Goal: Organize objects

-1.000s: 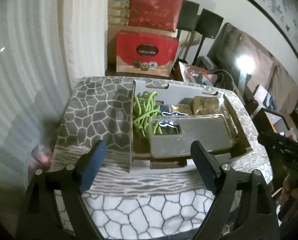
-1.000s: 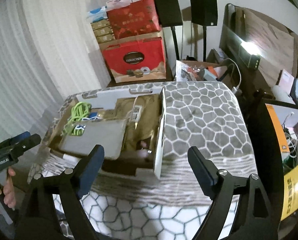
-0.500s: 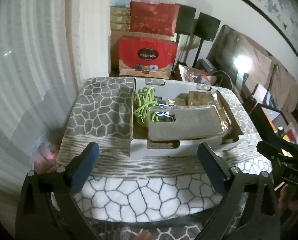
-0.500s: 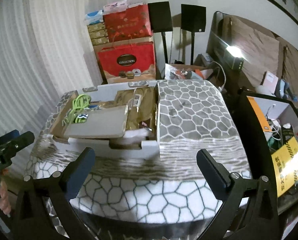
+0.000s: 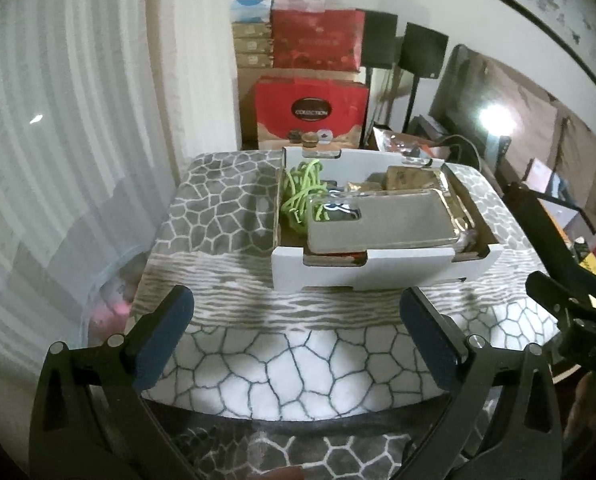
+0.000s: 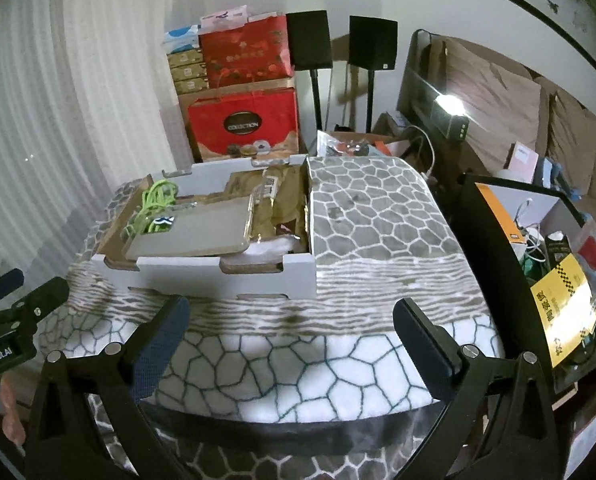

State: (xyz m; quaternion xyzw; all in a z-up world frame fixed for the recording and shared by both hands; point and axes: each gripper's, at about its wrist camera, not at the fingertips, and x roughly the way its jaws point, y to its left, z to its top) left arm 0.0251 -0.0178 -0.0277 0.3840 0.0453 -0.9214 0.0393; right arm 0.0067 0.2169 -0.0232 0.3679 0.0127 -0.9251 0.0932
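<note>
Cardboard box (image 5: 362, 270) of sorted things sits on the patterned surface (image 5: 298, 364), straight ahead at twelve o'clock of my left gripper (image 5: 298, 320) and up toward eleven o'clock of my right gripper (image 6: 290, 320). Both sets of fingers have just been opening and now stand wide apart, nothing between them, clear of the box and just short of its near wall. Inside, a grey phone case (image 5: 382, 220) lies flat on top, its long axis running nine to three across my left view, with a green cord (image 5: 304, 192) bunched at its left end and gold foil packets (image 5: 414, 178) behind it. From the right view the case (image 6: 194, 232) lies left of centre, the gold packets (image 6: 270, 208) nearer my right fingers. Judging by this, the left hand faces the box more squarely, while the right is better placed for the packet end. The box looks filled, so the sorting seems close to done.
</note>
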